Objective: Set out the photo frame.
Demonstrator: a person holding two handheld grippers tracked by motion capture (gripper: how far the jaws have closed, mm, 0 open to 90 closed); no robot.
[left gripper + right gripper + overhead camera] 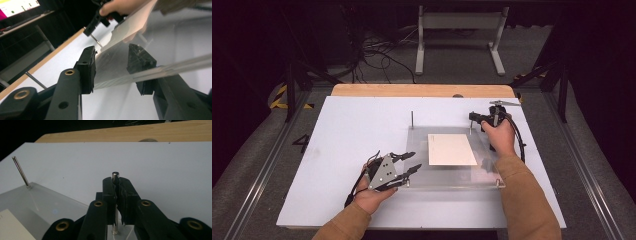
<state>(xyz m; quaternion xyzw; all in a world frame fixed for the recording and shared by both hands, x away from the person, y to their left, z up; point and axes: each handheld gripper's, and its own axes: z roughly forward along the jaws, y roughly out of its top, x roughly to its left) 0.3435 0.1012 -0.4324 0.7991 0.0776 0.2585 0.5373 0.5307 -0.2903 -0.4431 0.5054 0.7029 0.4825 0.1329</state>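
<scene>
At far right post (115,176), right hand-held gripper (116,185) clamped; left hand-held gripper (412,162) straddles clear plate (447,179).

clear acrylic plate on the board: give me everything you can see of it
The clear plate looks like acrylic, rectangular, on the white board. Thin metal pins stand at its far corners: one free, one clamped by the right gripper. A white card lies on it. In the left gripper view its near-left edge sits tilted between the left gripper jaws, which stand apart; contact there is unclear. Light scuffs show on the surface.
</scene>
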